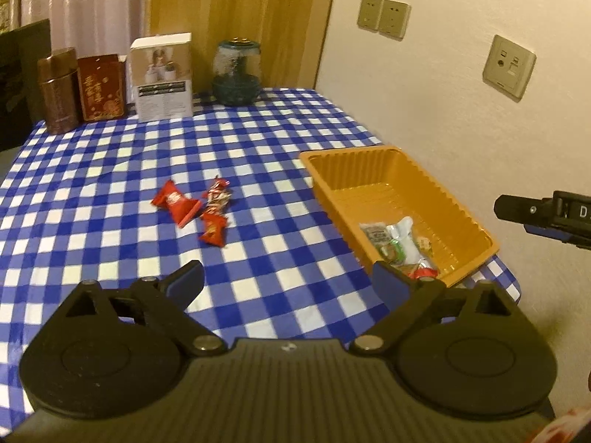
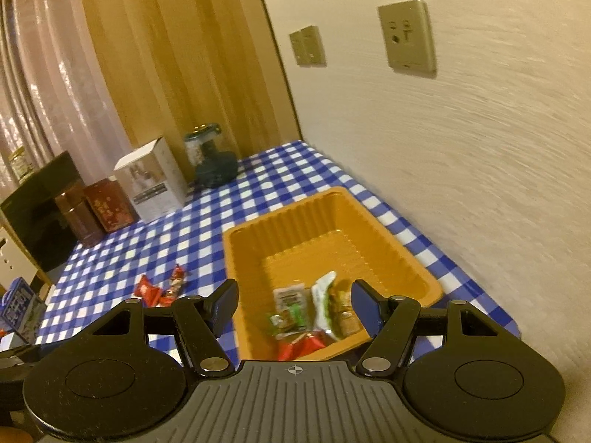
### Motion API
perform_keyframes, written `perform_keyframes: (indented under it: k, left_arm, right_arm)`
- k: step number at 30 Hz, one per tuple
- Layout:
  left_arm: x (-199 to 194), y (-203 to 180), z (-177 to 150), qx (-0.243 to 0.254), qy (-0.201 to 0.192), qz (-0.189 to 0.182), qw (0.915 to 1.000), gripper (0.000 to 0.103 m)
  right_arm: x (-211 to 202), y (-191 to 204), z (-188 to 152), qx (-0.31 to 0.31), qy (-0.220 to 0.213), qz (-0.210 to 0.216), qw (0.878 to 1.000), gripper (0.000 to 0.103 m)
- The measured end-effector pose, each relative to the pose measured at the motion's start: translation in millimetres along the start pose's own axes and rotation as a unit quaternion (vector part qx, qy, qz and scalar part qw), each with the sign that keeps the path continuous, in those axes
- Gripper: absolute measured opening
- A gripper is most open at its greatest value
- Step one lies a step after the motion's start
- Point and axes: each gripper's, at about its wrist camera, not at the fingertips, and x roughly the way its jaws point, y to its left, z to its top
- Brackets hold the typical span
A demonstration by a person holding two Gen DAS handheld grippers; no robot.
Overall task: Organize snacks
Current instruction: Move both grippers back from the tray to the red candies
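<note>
Three red-wrapped snacks lie loose on the blue checked tablecloth [image 1: 258, 140]: a flat red packet [image 1: 175, 203], a twisted red-and-white candy [image 1: 218, 196] and a small red packet [image 1: 213, 230]. An orange plastic tray [image 1: 369, 166] stands to their right, with several wrapped snacks [image 1: 397, 245] piled in its near corner. My left gripper [image 1: 288, 280] hovers over the cloth in front of the loose snacks, open wide and holding nothing. My right gripper [image 2: 295, 302] hangs above the near end of the tray [image 2: 295, 221], over the snacks [image 2: 295, 306] in it, open and empty. It also shows at the right edge of the left wrist view [image 1: 524, 214].
Along the table's back edge stand a brown tin [image 1: 59, 92], a red tin [image 1: 101, 86], a white carton [image 1: 162, 77] and a glass jar [image 1: 236, 74]. A wall with sockets [image 1: 509, 66] runs close along the right side. A blue-and-white box [image 2: 20, 306] sits off the table's left.
</note>
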Motion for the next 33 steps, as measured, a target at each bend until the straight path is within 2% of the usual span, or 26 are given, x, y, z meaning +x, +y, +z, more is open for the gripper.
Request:
perform_keyframes:
  k: [19, 33]
  left_arm:
    - [-40, 48, 1, -0.026, -0.004, 0.048, 0.9985, 0.096]
    - [-48, 75, 6, -0.036, -0.007, 0.067, 0.9971, 0.096]
  right_arm:
    - [-1, 63, -8, -0.054, 0.01, 0.043, 0.998, 0.068]
    - [10, 89, -9, -0.073, 0.017, 0.055, 0.996, 0.068]
